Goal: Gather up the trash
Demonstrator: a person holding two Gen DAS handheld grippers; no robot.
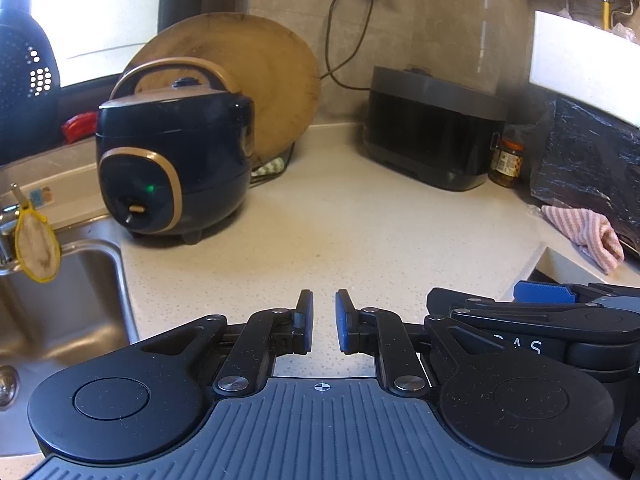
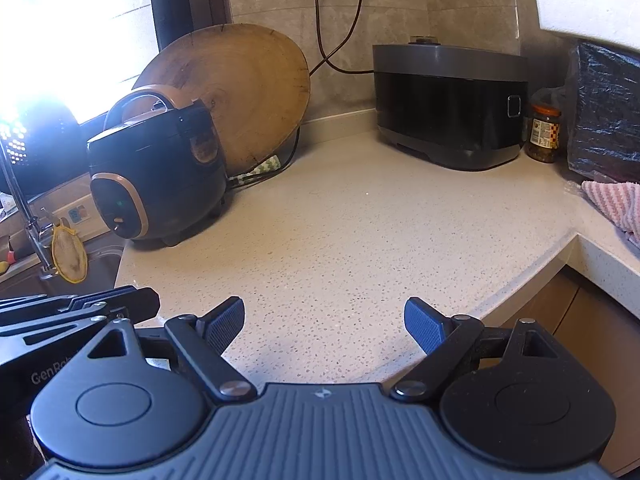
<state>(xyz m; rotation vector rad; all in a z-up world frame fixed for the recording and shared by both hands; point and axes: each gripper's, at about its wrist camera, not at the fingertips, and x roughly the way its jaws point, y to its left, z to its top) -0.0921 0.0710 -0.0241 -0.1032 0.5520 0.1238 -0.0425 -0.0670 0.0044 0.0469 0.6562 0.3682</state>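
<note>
My left gripper (image 1: 324, 300) hovers low over the speckled countertop (image 1: 360, 232), its blue pads nearly together with nothing between them. My right gripper (image 2: 324, 312) stands wide open over the same countertop (image 2: 360, 240) near its front edge, and it is empty too. In each wrist view the other gripper shows at the side: the right one (image 1: 544, 296) and the left one (image 2: 80, 304). A crinkled black plastic bag (image 2: 604, 112) stands at the far right, with a pink striped cloth (image 2: 612, 204) in front of it. No loose scrap shows on the counter ahead.
A dark blue rice cooker (image 2: 156, 176) sits at the left, with a round wooden board (image 2: 248, 92) leaning behind it. A grey appliance (image 2: 448, 108) and a jar (image 2: 543, 132) stand at the back wall. The steel sink (image 1: 60, 300) lies left, a yellow strainer (image 1: 38, 244) hanging on its tap.
</note>
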